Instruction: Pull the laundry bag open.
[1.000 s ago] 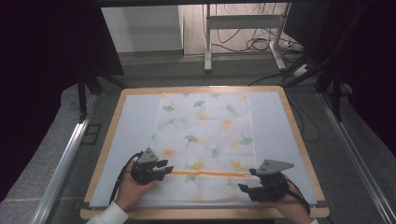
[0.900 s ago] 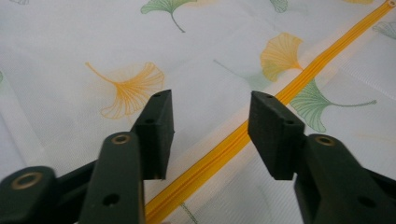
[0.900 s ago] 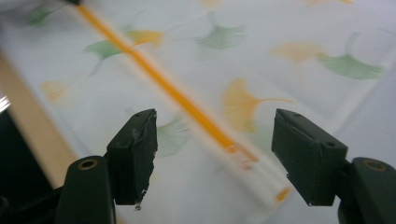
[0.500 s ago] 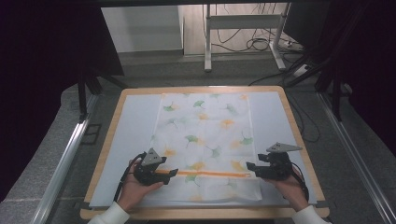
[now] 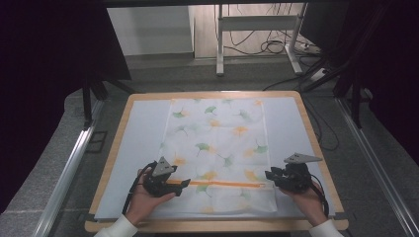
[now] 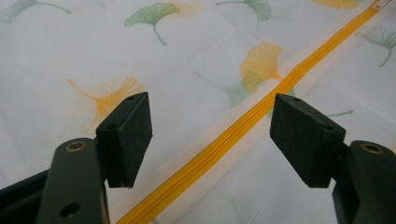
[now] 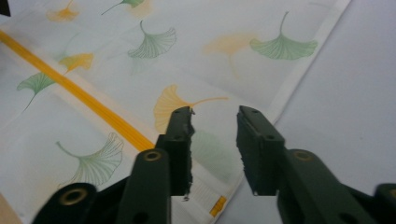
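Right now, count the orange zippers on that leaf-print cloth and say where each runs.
1. The orange zipper runs across the leaf-print cloth near its front edge, between the left gripper and right gripper.

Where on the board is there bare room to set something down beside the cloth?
Two bare strips of the board flank the cloth: one to its left, one to its right. The near edge is crowded: the left gripper and right gripper sit at the zipper ends.

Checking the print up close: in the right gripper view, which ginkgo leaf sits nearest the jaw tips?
The orange ginkgo leaf just beyond the right gripper, its stem running right; the green leaves lie farther off on the fabric.
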Demonstrator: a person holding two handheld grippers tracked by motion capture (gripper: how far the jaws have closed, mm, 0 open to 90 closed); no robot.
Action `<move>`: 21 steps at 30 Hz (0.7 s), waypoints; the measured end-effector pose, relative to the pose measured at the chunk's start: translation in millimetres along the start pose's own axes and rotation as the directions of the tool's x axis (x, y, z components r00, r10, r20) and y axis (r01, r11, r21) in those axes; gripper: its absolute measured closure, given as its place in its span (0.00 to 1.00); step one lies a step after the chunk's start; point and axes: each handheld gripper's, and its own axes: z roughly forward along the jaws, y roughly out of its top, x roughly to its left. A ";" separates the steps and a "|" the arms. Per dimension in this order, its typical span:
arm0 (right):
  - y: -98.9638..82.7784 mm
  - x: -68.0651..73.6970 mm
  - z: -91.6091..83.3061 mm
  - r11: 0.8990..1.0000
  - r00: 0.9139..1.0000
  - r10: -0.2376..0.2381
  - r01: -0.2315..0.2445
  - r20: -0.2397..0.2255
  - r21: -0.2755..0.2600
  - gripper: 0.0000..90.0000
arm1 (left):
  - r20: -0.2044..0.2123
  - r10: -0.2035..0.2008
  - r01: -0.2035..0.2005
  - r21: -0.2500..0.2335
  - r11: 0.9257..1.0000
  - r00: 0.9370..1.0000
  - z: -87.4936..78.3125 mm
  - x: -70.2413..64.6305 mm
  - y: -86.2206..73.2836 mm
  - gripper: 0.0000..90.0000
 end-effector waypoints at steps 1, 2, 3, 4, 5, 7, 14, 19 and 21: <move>-1.9 0.5 0.1 1.000 1.000 -0.003 0.003 -0.015 0.011 0.84 | 0.004 0.015 -0.015 0.001 1.000 1.000 2.1 -5.1 4.2 0.31; -1.9 0.5 0.1 1.000 1.000 -0.003 0.003 -0.015 0.011 0.84 | 0.004 0.015 -0.015 0.001 1.000 1.000 2.1 -5.1 4.2 0.31; -4.8 1.9 -0.5 1.000 1.000 -0.010 0.011 -0.016 0.021 0.88 | -0.010 0.044 -0.044 0.011 0.999 0.999 5.0 -11.8 8.3 0.30; -4.8 1.9 -0.5 1.000 1.000 -0.010 0.011 -0.016 0.021 0.88 | -0.010 0.044 -0.044 0.011 0.999 0.999 5.0 -11.8 8.3 0.30; -7.8 3.3 -2.3 0.999 1.000 -0.013 0.014 -0.014 0.031 0.91 | -0.008 0.053 -0.053 0.013 0.998 0.999 6.5 -15.0 10.3 0.30; -9.1 3.9 -3.7 0.999 1.000 -0.012 0.012 -0.016 0.036 0.94 | 0.001 0.065 -0.065 0.012 0.998 0.998 9.4 -20.0 13.8 0.30; -18.2 18.8 -12.8 0.998 0.998 -0.034 0.037 -0.045 0.049 0.99 | 0.041 0.061 -0.061 0.005 0.998 0.997 19.3 -29.3 24.3 0.27; -24.5 38.5 -12.7 0.994 0.995 -0.077 0.081 -0.066 0.073 0.99 | 0.072 0.046 -0.046 -0.004 0.999 0.996 27.7 -35.4 32.9 0.26; -25.6 40.5 -11.9 0.993 0.994 -0.085 0.090 -0.068 0.077 0.99 | 0.080 0.051 -0.051 -0.005 0.999 0.996 31.5 -39.5 36.8 0.26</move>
